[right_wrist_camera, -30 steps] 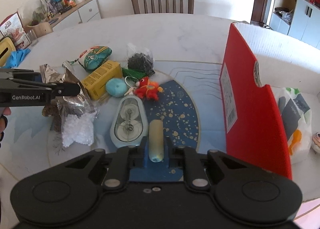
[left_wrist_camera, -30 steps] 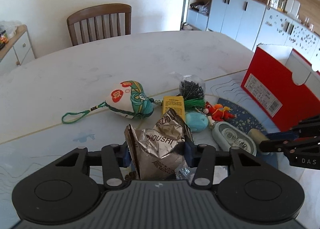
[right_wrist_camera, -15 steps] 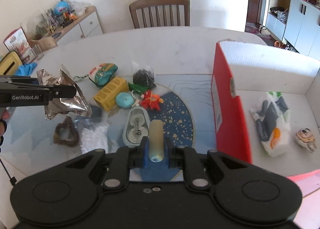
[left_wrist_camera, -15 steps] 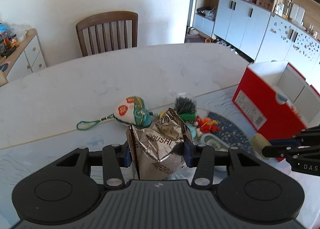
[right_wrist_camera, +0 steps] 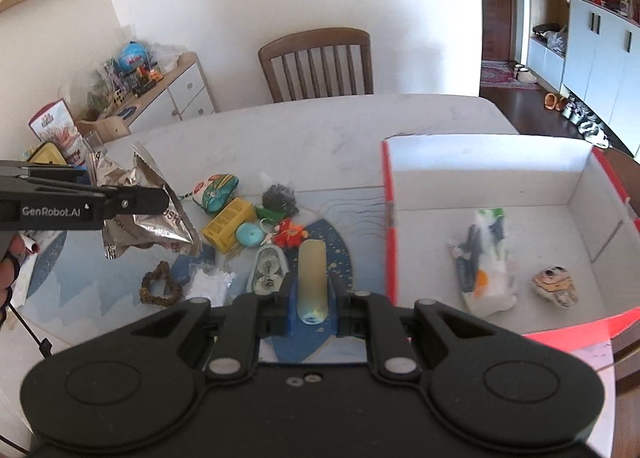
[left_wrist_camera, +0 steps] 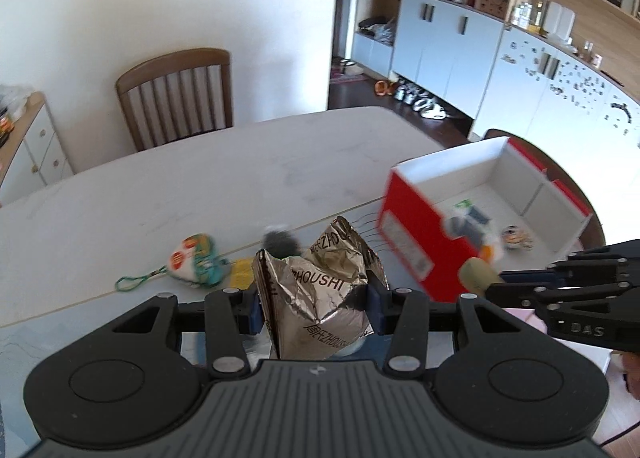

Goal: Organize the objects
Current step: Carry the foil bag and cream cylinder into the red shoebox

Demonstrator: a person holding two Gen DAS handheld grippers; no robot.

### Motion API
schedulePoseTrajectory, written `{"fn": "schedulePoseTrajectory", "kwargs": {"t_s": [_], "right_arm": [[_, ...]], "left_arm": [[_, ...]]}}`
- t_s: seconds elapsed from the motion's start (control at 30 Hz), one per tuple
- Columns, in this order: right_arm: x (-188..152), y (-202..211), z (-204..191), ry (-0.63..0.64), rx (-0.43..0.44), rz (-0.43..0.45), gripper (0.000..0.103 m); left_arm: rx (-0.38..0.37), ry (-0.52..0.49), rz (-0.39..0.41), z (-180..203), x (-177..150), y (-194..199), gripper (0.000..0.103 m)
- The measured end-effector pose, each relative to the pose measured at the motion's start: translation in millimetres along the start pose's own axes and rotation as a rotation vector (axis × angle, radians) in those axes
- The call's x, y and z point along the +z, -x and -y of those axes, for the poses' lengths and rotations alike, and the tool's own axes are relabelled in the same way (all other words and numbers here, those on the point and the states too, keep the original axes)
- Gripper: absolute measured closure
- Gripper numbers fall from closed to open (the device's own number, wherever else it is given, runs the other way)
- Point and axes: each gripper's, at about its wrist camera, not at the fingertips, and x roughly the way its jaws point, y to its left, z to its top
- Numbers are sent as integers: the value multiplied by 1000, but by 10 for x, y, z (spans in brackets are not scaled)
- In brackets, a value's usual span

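The left gripper (left_wrist_camera: pixel 316 308) has its fingers partly closed on a crumpled silver foil packet (left_wrist_camera: pixel 320 298), pads pressing its two sides at lower centre of the left wrist view. The right gripper (right_wrist_camera: pixel 313 310) has its fingers closed tight on a pale yellowish cylinder (right_wrist_camera: pixel 313 278), low in the middle of the right wrist view, with the tube pointing forward out of the grip.

Both loads hang clear above the table (right_wrist_camera: pixel 320 130). The red box (right_wrist_camera: pixel 480 186) with a white interior sits open at right of both views, and already holds a printed plastic pouch (right_wrist_camera: pixel 486 258) and a small patterned round item (right_wrist_camera: pixel 555 286). The step in hand looks like carrying both items over to that box. To do it well, I would bring each load over the near red wall with room to spare, lower it over bare box floor and only then release; the foil is springy and may cling to a pad, and the cylinder could roll.

Left on the table at centre: an embroidered sachet (right_wrist_camera: pixel 216 188), a yellow carton (right_wrist_camera: pixel 229 224), a turquoise disc (right_wrist_camera: pixel 250 235), a red toy (right_wrist_camera: pixel 291 234), and a brown ring (right_wrist_camera: pixel 161 290).

Readable writing: "HOUSHI" on the foil, "GenRobot.AI" on the left gripper's side, "DAS" on the right gripper's side.
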Motion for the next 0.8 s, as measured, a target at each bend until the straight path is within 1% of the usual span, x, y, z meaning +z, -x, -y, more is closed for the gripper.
{"fn": "schedulePoseTrajectory", "kwargs": {"t_s": [0.27, 0.43, 0.63, 0.8], "right_arm": [[41, 250, 377, 2, -1, 26, 89], [59, 370, 643, -2, -2, 40, 89], [83, 441, 1029, -16, -17, 46, 89], [95, 454, 1365, -27, -43, 37, 89]], "left_arm": [[-48, -38, 10, 610, 241, -47, 57], [-66, -54, 7, 921, 309, -148, 57], [-75, -75, -5, 1233, 413, -334, 57], [-91, -80, -30, 1473, 513, -530, 56]]}}
